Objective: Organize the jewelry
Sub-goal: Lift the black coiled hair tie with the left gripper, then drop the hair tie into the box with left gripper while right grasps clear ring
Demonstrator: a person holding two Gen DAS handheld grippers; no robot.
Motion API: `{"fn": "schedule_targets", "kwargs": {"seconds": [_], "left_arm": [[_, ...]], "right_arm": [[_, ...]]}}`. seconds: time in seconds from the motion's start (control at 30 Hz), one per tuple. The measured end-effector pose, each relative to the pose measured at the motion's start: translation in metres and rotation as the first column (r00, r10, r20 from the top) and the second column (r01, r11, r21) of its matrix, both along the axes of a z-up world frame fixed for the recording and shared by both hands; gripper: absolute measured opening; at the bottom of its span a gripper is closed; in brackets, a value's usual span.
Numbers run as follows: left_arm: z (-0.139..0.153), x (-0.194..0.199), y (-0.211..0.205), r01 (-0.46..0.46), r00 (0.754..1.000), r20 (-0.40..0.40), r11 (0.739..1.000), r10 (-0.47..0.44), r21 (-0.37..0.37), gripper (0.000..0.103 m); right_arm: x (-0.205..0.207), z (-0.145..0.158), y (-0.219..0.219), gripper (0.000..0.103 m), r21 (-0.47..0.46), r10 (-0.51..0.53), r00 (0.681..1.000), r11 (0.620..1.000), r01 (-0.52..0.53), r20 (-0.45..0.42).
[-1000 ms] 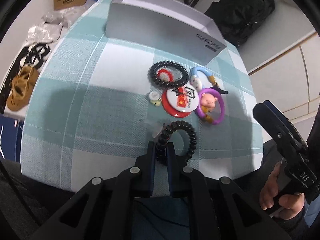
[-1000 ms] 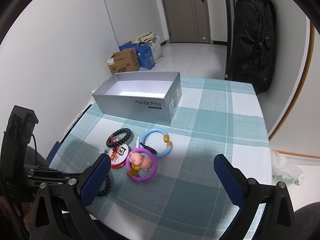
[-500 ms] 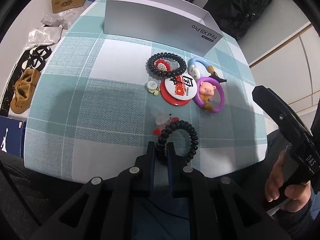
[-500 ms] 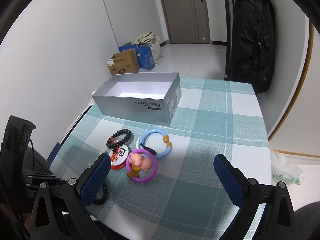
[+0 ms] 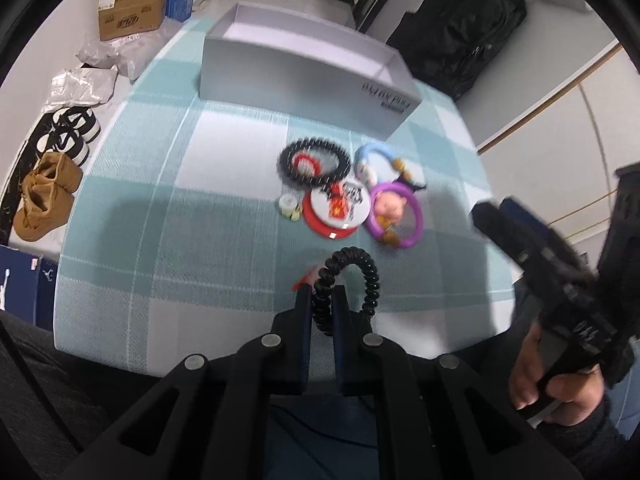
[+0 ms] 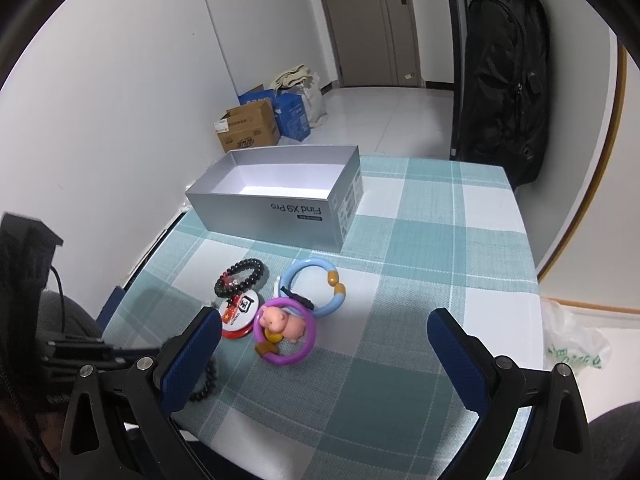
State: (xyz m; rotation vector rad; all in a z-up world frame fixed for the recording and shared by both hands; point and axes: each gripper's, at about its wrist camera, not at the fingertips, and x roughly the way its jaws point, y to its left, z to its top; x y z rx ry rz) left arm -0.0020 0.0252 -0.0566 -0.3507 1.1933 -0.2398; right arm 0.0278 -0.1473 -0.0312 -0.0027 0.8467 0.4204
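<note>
left gripper (image 5: 322, 304) clenched on black coil bracelet (image 5: 352, 276) | silver box (image 5: 304, 68) straight ahead across desk (image 5: 160, 216), long side facing | right gripper (image 6: 324, 356) gaping, empty

Even indoor light, motion-blurred left view, fisheye-warped, dark vignetted corners.

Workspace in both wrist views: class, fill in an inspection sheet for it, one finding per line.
Surface: table under a teal and white checked cloth.
Job's things: open grey box, seemingly empty; bead bracelet, badge, blue ring and purple pig ring clustered on the cloth.
Clutter: small pale trinket beside the badge.
Grippers: left gripper shut on a black coil hair tie; right gripper open, holding nothing.
Cables: black cable at the left gripper.
Surroundings: cardboard box, black bag, shoes.
</note>
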Motion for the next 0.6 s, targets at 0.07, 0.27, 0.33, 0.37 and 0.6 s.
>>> {"fn": "schedule_targets", "kwargs": {"seconds": [0.07, 0.27, 0.33, 0.37, 0.6], "left_arm": [[0.005, 0.002, 0.002, -0.004, 1.000, 0.018, 1.000, 0.004, -0.026, 0.005], [0.026, 0.006, 0.024, -0.069, 0.991, 0.110, 0.993, 0.079, -0.095, 0.005], [0.036, 0.006, 0.038, -0.115, 0.978, 0.158, 0.986, 0.134, -0.123, 0.005], [0.040, 0.005, 0.043, -0.135, 0.971, 0.178, 0.982, 0.157, -0.133, 0.005], [0.047, 0.001, 0.076, -0.240, 0.923, 0.270, 0.958, 0.275, -0.156, 0.005]], "right_arm": [[0.000, -0.001, 0.001, 0.103, 0.004, 0.007, 1.000, 1.000, -0.007, -0.009], [-0.005, -0.006, 0.012, 0.093, 0.025, 0.068, 0.996, 0.997, -0.067, -0.057], [-0.009, -0.008, 0.020, 0.088, 0.026, 0.108, 0.992, 0.994, -0.106, -0.064], [-0.013, -0.009, 0.027, 0.085, 0.022, 0.139, 0.988, 0.990, -0.138, -0.068], [-0.028, -0.027, 0.075, 0.067, -0.033, 0.307, 0.947, 0.950, -0.311, -0.098]]}}
